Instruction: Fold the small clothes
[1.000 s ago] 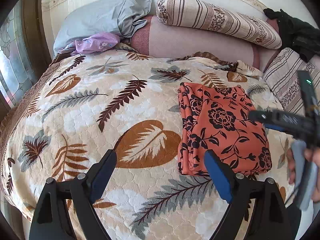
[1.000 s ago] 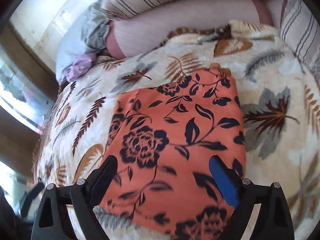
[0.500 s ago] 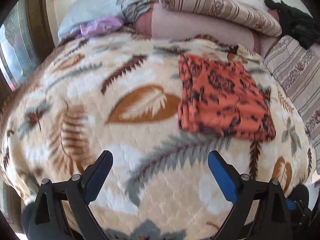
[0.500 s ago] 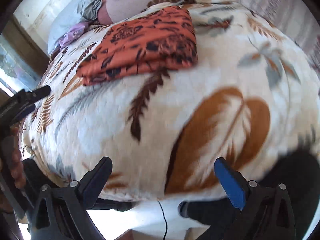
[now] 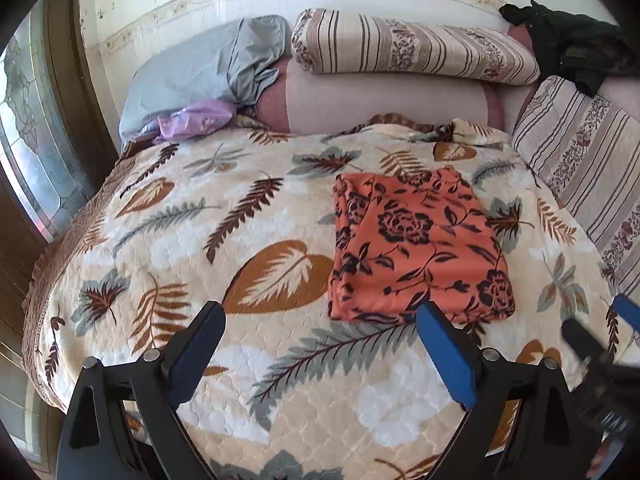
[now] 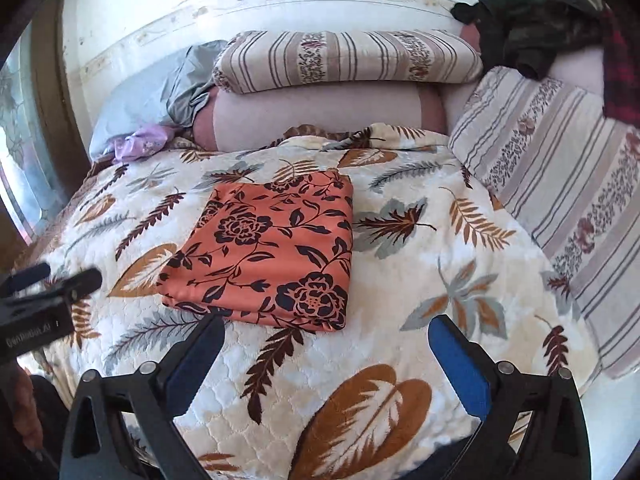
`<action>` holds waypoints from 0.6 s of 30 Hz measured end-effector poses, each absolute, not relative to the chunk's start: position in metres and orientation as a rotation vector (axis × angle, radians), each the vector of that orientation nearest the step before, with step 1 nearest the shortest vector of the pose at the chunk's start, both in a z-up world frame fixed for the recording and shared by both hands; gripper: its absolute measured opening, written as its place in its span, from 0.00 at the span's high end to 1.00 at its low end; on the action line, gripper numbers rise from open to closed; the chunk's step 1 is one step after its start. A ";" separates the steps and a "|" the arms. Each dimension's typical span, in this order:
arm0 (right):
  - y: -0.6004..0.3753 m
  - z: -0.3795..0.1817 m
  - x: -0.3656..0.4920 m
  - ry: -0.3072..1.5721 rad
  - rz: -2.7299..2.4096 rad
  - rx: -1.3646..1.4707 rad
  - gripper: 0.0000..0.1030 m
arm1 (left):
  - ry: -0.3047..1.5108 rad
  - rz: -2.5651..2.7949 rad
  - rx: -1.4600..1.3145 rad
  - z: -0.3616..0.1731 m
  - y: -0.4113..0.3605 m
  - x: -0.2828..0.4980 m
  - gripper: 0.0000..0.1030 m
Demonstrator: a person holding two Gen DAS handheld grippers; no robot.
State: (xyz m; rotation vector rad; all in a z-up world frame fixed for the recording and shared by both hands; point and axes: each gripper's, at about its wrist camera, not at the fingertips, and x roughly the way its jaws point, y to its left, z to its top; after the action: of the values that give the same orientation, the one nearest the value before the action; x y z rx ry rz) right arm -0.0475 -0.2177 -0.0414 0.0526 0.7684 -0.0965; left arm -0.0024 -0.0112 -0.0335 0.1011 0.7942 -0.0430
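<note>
An orange garment with a black flower print point(image 5: 420, 244) lies folded into a flat rectangle on the leaf-patterned bedspread point(image 5: 224, 216). It also shows in the right wrist view point(image 6: 272, 252), in the middle of the bed. My left gripper point(image 5: 320, 322) is open and empty, held above the bed's near part, short of the garment's near edge. My right gripper point(image 6: 326, 334) is open and empty, also back from the garment's near edge. The left gripper shows at the left edge of the right wrist view point(image 6: 44, 292).
A grey pillow point(image 5: 204, 68), a purple cloth point(image 5: 192, 120) and a striped bolster point(image 5: 412, 52) lie at the head of the bed. A striped cushion point(image 6: 560, 184) lines the right side. Dark clothes point(image 6: 532, 28) lie at the back right. A window point(image 5: 24, 152) is on the left.
Both grippers have pulled back from the folded garment, dipped toward the bed's near edge, then risen to a level view. The garment has stayed in place.
</note>
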 end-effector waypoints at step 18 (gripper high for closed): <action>-0.202 -0.020 -0.048 0.710 -0.089 -0.019 0.00 | 0.767 -0.064 0.060 -0.018 -0.025 0.005 0.07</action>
State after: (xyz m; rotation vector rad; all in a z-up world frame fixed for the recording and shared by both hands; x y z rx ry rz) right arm -0.0484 -0.2020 -0.0198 -0.0189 0.7098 -0.0892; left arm 0.0053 -0.0253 -0.0178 0.0597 0.7668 -0.0643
